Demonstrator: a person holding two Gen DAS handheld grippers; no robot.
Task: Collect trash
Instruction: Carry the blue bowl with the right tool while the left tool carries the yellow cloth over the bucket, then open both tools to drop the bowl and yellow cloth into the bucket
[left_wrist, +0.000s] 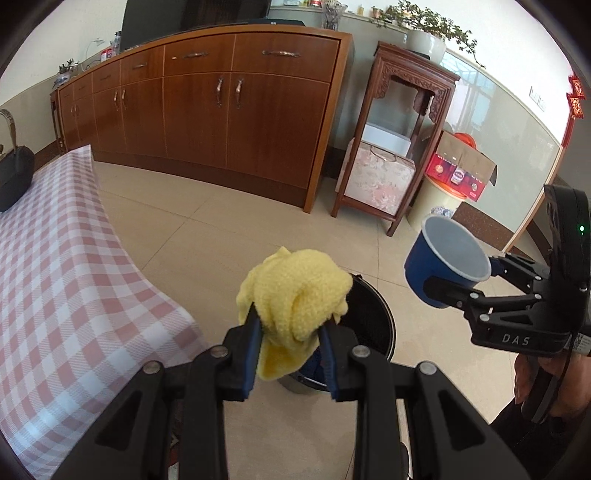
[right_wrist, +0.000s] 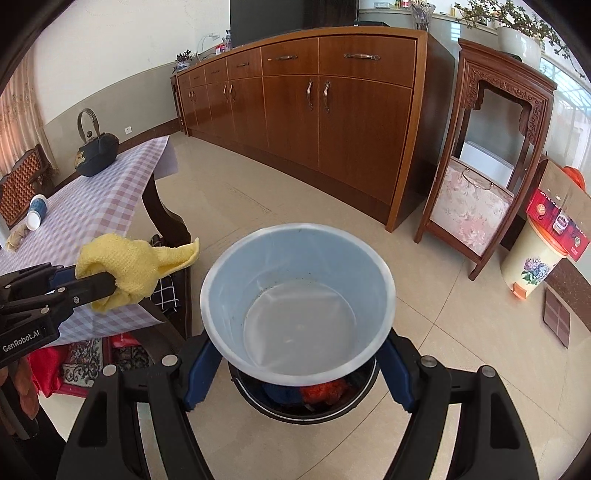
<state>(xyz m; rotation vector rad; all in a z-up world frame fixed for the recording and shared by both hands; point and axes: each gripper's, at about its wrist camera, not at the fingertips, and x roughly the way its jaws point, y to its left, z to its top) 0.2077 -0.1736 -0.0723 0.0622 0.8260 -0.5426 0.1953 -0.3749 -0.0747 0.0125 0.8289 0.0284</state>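
My left gripper (left_wrist: 291, 325) is shut on a crumpled yellow cloth (left_wrist: 295, 291) and holds it above the black trash bin (left_wrist: 373, 314) on the floor. The cloth also shows in the right wrist view (right_wrist: 125, 269), left of the bin. My right gripper (right_wrist: 295, 354) is shut on a blue paper cup (right_wrist: 299, 295), white inside and empty, held on its side over the bin (right_wrist: 306, 402). The cup also shows in the left wrist view (left_wrist: 443, 254), in the air to the right of the bin. Blue and red items lie inside the bin.
A table with a pink checked cloth (left_wrist: 66, 266) stands to the left, bearing a black iron kettle (right_wrist: 96, 151) and a small blue cup on its side (right_wrist: 37, 212). A long wooden sideboard (left_wrist: 229, 107), a carved stand (left_wrist: 402, 129) and a floral container (right_wrist: 532, 262) line the far wall.
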